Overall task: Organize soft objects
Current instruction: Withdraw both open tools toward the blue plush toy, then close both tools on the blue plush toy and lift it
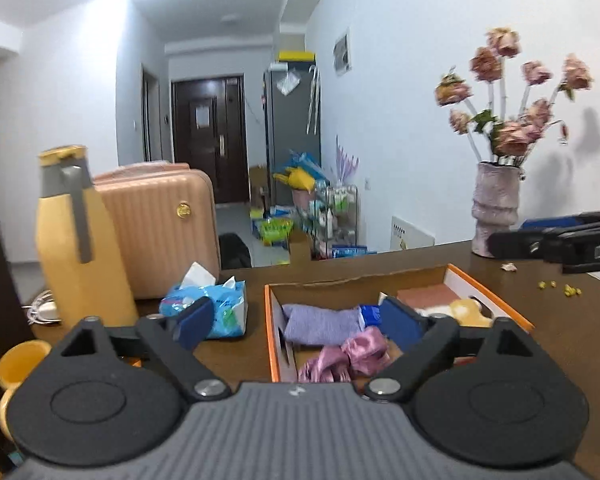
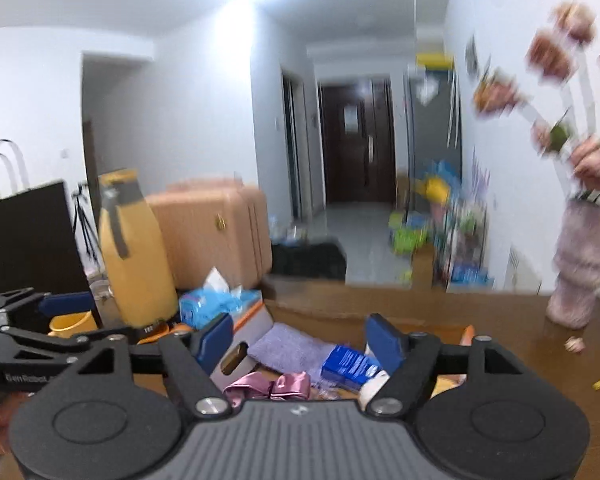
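Two grippers showing. Left gripper (image 1: 300, 322) is hovering over the orange-edged cardboard box (image 1: 272, 336), jaws spread wide, nothing between the pads. Right gripper (image 2: 300, 340) is likewise hanging above the box, jaws spread, nothing pinched.

Lying inside the box: one lilac folded towel (image 1: 320, 322), one pink satin ribbon (image 1: 348, 358), one blue packet (image 1: 370, 314), one cream plush piece (image 1: 468, 310), one reddish-brown pad (image 1: 428, 296). Packet print is too blurred to read.

Sitting on the brown table (image 1: 560, 328): one yellow flask (image 1: 74, 248), one pink suitcase (image 1: 160, 232) with a gold badge, one blue tissue pack (image 1: 212, 306), one pink vase (image 1: 496, 208) holding about ten dried roses, several yellow crumbs (image 1: 560, 286).

Writing: "DA" partly showing on the right gripper's arm in the left view; "GenRobot" on the left gripper's arm in the right view.

Flask and tissue pack are standing just left of the box.
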`<state>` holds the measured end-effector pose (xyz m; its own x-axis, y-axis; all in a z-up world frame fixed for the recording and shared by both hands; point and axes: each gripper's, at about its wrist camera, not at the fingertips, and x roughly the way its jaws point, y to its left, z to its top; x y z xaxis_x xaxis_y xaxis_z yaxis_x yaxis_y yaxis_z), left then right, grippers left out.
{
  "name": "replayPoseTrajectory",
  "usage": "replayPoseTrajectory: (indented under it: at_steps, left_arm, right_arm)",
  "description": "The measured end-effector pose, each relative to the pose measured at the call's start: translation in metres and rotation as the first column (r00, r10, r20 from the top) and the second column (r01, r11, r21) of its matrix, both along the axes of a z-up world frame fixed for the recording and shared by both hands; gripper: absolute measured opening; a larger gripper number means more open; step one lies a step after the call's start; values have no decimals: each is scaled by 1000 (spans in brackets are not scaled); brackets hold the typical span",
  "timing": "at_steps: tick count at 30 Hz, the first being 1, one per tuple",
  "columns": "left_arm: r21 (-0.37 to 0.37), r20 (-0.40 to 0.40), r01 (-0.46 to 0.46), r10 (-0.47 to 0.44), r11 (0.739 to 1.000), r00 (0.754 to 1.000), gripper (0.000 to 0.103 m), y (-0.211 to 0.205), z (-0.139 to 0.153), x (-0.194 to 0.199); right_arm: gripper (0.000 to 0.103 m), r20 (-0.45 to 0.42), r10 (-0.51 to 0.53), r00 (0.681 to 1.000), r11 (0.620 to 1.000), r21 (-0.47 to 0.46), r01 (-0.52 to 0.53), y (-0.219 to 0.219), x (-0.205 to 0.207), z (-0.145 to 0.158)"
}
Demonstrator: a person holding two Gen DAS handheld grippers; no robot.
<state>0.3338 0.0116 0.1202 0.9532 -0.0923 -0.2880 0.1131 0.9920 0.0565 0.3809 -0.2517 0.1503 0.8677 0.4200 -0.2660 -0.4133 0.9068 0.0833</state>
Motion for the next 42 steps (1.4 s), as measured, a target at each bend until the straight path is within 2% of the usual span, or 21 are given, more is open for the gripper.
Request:
replayPoseTrajectory:
  at_steps: [3,6,8,11,13,15,18,20,23,27,30,33,36,40,42]
  left_arm:
    - [9,51,28,-28,1000,998,102,-3,-20,-53]
    - [-25,30,66,-65,998,997,103,-6,-47,-99]
    - [-70,-35,77,-80,995,996,103,-6,-67,-115]
    - [-57,-117,102,-108,993,987,103,-11,-87,-129]
    - [-43,-126,94,-99,995,987,103,-11,-90,-132]
    - [-65,-128,91,-98,994,987,103,-11,-87,-130]
    - [-78,-123,86,-95,993,988,103,-13,-84,-125]
    - [-69,-132,71,-79,995,988,103,-15,-85,-117]
    - [-75,-172,54,-67,996,983,103,-17,-93,-102]
    - [-146,-208,73,-102,987,973,102,-16,-94,-65]
    - [-222,-259,73,-131,972,957,93,-14,-92,-25]
    - [-276,-283,90,-171,957,944,82,-15,-92,15]
    - [-327,-323,122,-232,937,917,78,-19,-98,54]
    - [-367,-391,144,-293,919,873,66,-25,-112,99]
    - [-401,-426,152,-331,903,842,61,-24,-121,110]
  right_arm:
    - [85,107,-18,994,1000,-2,18,-14,-62,-23]
    - [87,139,-18,990,1000,11,16,-19,-116,-54]
    - [88,94,-13,996,999,38,9,-23,-146,-77]
    - [88,-1,-19,1000,997,81,19,-23,-174,-104]
    - [88,-59,7,998,992,128,0,-24,-185,-116]
    - [88,-88,23,996,990,141,-11,-24,-188,-122]
    - [87,-73,0,997,992,128,9,-23,-191,-123]
    - [87,-85,3,996,988,155,10,-25,-186,-123]
    - [82,-163,-3,987,982,187,34,-27,-167,-130]
    - [70,-273,-29,962,974,210,89,-26,-130,-141]
    - [62,-342,-25,939,961,252,117,-27,-100,-148]
    - [58,-372,-21,928,952,277,133,-25,-70,-150]
    - [57,-372,-24,928,950,282,138,-20,-38,-149]
    - [53,-404,-29,914,943,292,159,-14,3,-155]
    - [52,-420,-28,907,942,291,164,-10,18,-162]
